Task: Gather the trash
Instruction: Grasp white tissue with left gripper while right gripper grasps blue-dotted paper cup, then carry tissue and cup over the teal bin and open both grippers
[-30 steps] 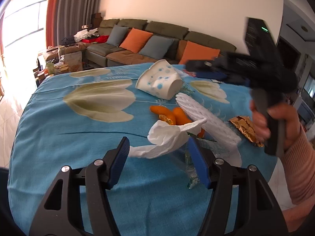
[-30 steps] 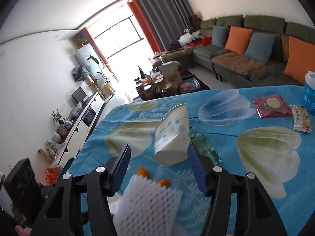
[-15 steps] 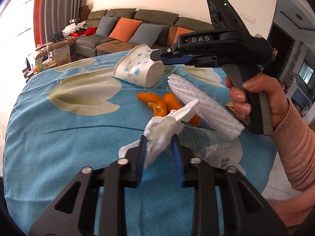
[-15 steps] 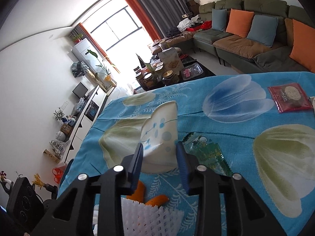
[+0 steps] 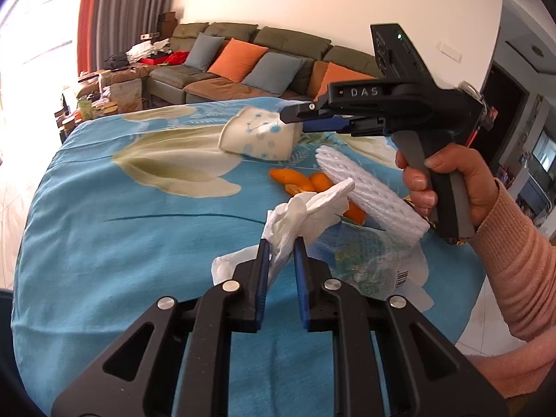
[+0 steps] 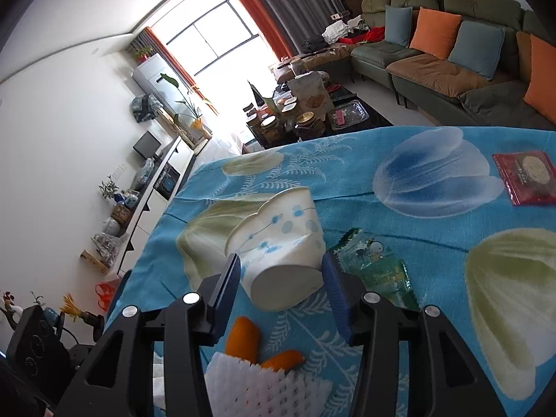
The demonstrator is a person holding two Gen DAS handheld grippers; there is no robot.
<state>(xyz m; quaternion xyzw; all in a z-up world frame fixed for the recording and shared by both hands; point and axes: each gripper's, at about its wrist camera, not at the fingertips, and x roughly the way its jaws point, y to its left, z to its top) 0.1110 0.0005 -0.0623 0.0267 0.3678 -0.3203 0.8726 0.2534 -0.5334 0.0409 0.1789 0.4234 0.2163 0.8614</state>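
A crumpled white tissue (image 5: 305, 208) rises off the blue flowered tablecloth (image 5: 121, 243). My left gripper (image 5: 280, 243) is closing, and its blue pads pinch the tissue's lower part. A dented white paper cup (image 6: 278, 232) with blue dots lies on its side. My right gripper (image 6: 281, 260) is opening with the cup's base between its fingers, the pads at its sides without squeezing it. In the left wrist view the right gripper (image 5: 295, 121) reaches over the cup (image 5: 259, 135), held by a hand (image 5: 451, 180).
Orange peels (image 5: 292, 179) and a white foam net (image 5: 365, 191) lie behind the tissue, beside a clear plastic bag (image 5: 365, 257). A green wrapper (image 6: 375, 264) lies right of the cup and a red packet (image 6: 524, 177) farther right. A sofa (image 6: 451, 69) stands beyond the table.
My left gripper closed from wide open onto the tissue. My right gripper came forward to the cup, narrowed, then widened around its base.
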